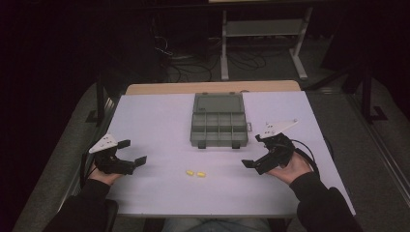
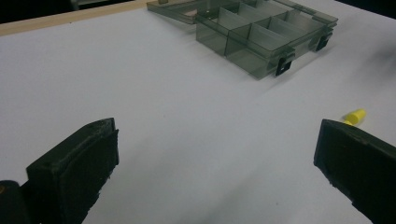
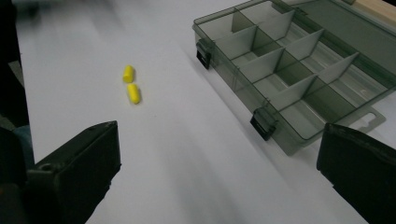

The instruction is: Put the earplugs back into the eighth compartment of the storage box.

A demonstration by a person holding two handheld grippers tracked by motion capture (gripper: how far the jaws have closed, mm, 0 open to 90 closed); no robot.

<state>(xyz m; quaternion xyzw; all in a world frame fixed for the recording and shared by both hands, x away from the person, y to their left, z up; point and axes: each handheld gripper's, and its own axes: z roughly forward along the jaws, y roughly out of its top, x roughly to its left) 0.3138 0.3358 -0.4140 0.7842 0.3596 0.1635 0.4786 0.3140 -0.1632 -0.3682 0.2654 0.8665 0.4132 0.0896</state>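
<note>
A smoky grey plastic organiser box (image 1: 219, 127) lies open at the middle of the white table (image 1: 159, 125), its lid folded back and its several compartments looking empty (image 3: 289, 79) (image 2: 261, 35). Two small yellow earplug-like pieces (image 1: 196, 173) lie side by side in front of it (image 3: 131, 86); one shows past the left gripper's jaw (image 2: 355, 116). My left gripper (image 1: 131, 152) rests at the table's left, open and empty. My right gripper (image 1: 255, 152) rests at the right, open and empty. The yellow pieces lie between the two grippers.
A bare wooden strip (image 1: 212, 87) runs along the table's far edge. Beyond it stand a metal frame (image 1: 261, 38) and loose cables (image 1: 193, 63) on a dark floor. A cable (image 1: 309, 150) trails from the right gripper.
</note>
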